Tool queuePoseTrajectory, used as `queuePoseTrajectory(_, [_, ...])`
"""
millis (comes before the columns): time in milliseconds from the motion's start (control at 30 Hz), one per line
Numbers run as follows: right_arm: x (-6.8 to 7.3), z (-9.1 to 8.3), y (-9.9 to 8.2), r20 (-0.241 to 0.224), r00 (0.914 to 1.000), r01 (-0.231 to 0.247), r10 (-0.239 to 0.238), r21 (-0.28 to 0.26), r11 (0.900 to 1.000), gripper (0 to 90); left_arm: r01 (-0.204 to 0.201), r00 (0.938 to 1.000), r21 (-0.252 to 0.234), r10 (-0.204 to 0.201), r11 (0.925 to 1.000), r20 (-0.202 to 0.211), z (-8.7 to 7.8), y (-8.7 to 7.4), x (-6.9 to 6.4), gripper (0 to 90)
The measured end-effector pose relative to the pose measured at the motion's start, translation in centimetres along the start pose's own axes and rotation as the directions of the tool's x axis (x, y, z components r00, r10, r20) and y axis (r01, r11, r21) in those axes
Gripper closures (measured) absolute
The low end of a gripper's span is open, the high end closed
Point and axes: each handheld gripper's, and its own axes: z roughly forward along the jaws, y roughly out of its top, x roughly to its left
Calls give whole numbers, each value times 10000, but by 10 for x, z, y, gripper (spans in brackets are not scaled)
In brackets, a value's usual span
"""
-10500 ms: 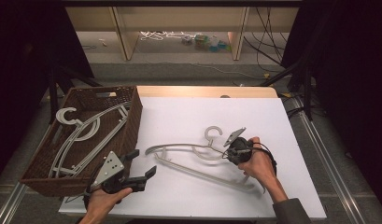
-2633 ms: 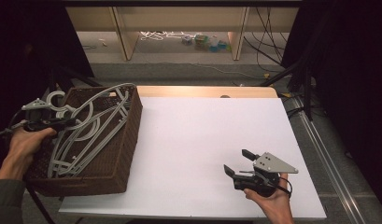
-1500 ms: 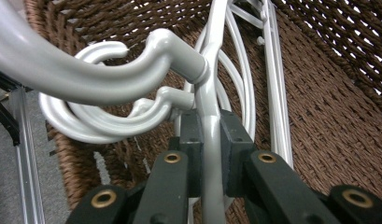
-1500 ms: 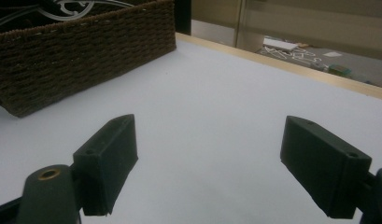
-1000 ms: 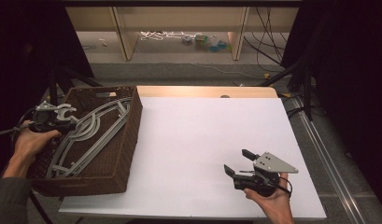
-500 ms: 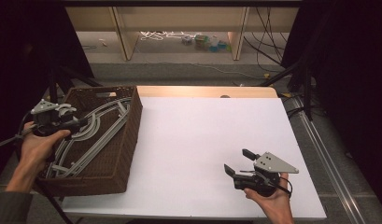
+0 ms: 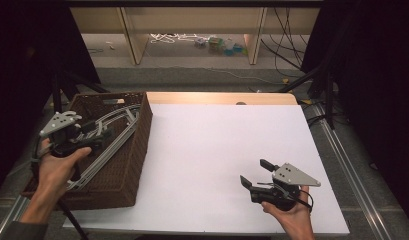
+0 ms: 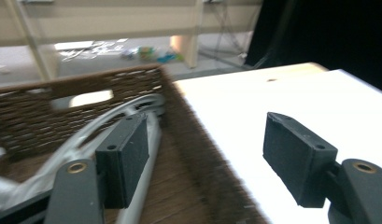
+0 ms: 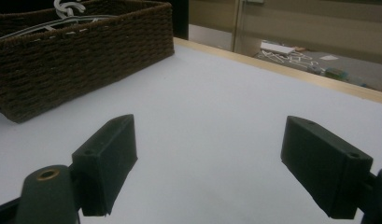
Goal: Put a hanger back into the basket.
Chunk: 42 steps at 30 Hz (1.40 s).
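Over basket, left gripper just opened, released hangers, drew back.

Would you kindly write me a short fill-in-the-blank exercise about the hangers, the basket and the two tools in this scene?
1. The grey hangers lie inside the brown wicker ____.
2. The left tool has just been opening, and between its jaws there is ____.
3. The right tool rests on the ____ table, jaws apart.

Missing words: basket; nothing; white
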Motion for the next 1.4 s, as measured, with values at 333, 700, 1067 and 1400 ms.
queuePoseTrajectory(333, [0, -1, 0, 98, 10000, -19, 20, -143, 9999, 192, -11, 9942, -734, 90, 9973, 1074, 10, -13, -48, 293])
queuePoseTrajectory(700, [0, -3, -1, 166, 9998, -66, 71, -272, 9996, 176, -358, 9734, -805, 530, 9961, 2229, 25, -35, -89, 228])
queuePoseTrajectory(1067, [-1, -5, -2, 179, 9997, -136, 144, -413, 9991, 172, -455, 9601, -957, 700, 9944, 2709, 30, -51, -111, 181])
queuePoseTrajectory(1400, [0, -4, -5, 87, 9999, -93, 97, -500, 9987, 165, -668, 9482, -1060, 961, 9921, 3028, 33, -64, -123, 159])
